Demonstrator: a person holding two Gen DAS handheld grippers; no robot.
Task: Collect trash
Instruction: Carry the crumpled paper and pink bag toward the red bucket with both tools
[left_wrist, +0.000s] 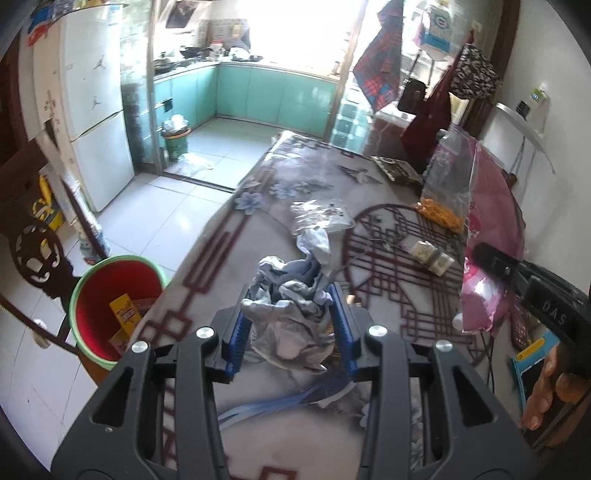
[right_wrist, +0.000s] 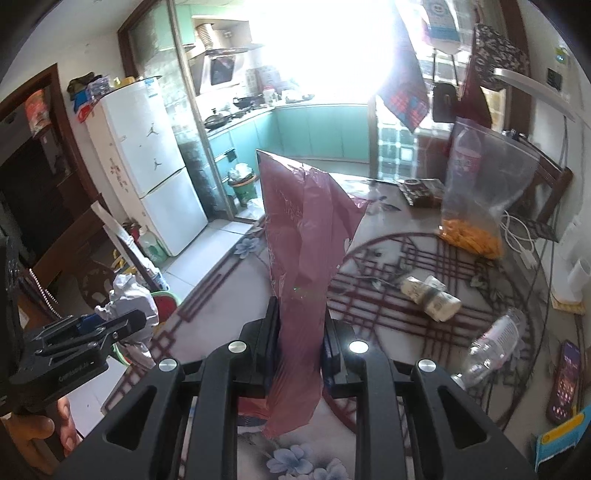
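My left gripper (left_wrist: 291, 325) is shut on a crumpled grey-blue wad of paper (left_wrist: 291, 314) and holds it above the patterned table, near its left edge. It also shows in the right wrist view (right_wrist: 129, 299). My right gripper (right_wrist: 301, 343) is shut on a pink plastic bag (right_wrist: 303, 258) that stands up between the fingers; the bag also shows at the right of the left wrist view (left_wrist: 487, 240). A red bin with a green rim (left_wrist: 114, 306) stands on the floor left of the table, with yellow packaging inside.
On the table (right_wrist: 388, 306) lie a small cream bottle (right_wrist: 430, 295), a clear empty bottle (right_wrist: 495, 339), a clear bag of orange snacks (right_wrist: 476, 206), a phone (right_wrist: 563, 380) and a clear wrapper (left_wrist: 321, 218). A fridge (left_wrist: 96, 110) and a green kitchen bin (left_wrist: 176, 140) stand beyond.
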